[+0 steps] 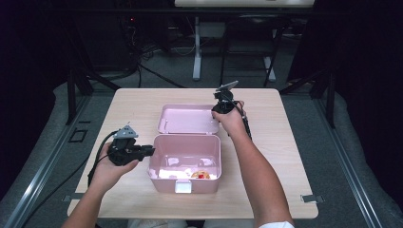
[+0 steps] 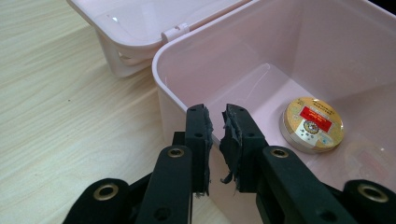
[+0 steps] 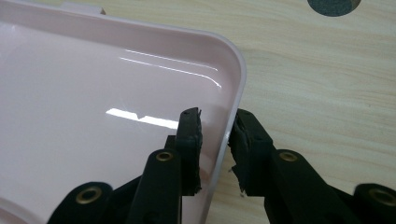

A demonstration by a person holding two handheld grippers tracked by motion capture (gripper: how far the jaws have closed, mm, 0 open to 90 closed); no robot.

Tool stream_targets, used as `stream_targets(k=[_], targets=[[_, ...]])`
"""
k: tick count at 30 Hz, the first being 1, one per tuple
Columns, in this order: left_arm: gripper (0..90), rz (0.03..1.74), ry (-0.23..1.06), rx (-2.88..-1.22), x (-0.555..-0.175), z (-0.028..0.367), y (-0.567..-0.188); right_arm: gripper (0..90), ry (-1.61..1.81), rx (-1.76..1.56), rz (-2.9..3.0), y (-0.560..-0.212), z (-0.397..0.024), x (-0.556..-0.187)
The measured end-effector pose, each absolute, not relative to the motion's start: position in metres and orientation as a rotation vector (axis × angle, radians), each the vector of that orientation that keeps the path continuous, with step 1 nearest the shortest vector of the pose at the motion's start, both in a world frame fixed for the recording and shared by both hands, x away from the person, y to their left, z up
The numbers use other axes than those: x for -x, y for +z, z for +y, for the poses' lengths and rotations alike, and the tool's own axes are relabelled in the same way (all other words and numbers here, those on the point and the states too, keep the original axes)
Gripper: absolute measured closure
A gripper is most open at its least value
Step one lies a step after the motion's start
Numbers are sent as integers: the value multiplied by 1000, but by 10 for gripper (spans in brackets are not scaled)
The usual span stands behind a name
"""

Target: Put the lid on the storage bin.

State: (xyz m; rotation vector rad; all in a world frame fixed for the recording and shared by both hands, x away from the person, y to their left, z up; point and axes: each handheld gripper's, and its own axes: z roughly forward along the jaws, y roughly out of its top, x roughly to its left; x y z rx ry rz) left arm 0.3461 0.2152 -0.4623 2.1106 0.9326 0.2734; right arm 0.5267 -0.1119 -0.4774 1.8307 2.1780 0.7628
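An open pink box [image 1: 209, 183] stands at the table's near middle, its lid [image 1: 187, 118] lying back flat behind it. Inside, on the floor of the box, rests a round gold tin with a red label [image 1: 200, 175] [image 2: 313, 123]. My left gripper [image 1: 152, 151] [image 2: 217, 116] comes in level from the left, and its pads pinch the box's left wall [image 2: 161, 88]. My right gripper [image 1: 216, 110] [image 3: 217, 123] points down at the lid's right rim [image 3: 236, 79]. That rim stands between the jaws; the outer pad touches it, while the inner pad stays a little apart.
The light wooden table [image 1: 285, 142] has bare room on both sides of the box. A white latch [image 1: 183, 186] sits on the box's front wall. Cables trail from both grippers. Beyond the table's far edge are dark floor, stands and cables.
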Motion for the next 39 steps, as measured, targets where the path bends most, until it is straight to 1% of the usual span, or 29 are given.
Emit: stream_targets(k=[15, 39], targets=[[796, 933, 274, -2111, -346, 215, -462, 809, 741, -1865, 2145, -477, -112, -527], [799, 934, 272, -2109, -346, 216, -462, 836, 715, -1870, 2116, -472, -109, -527]])
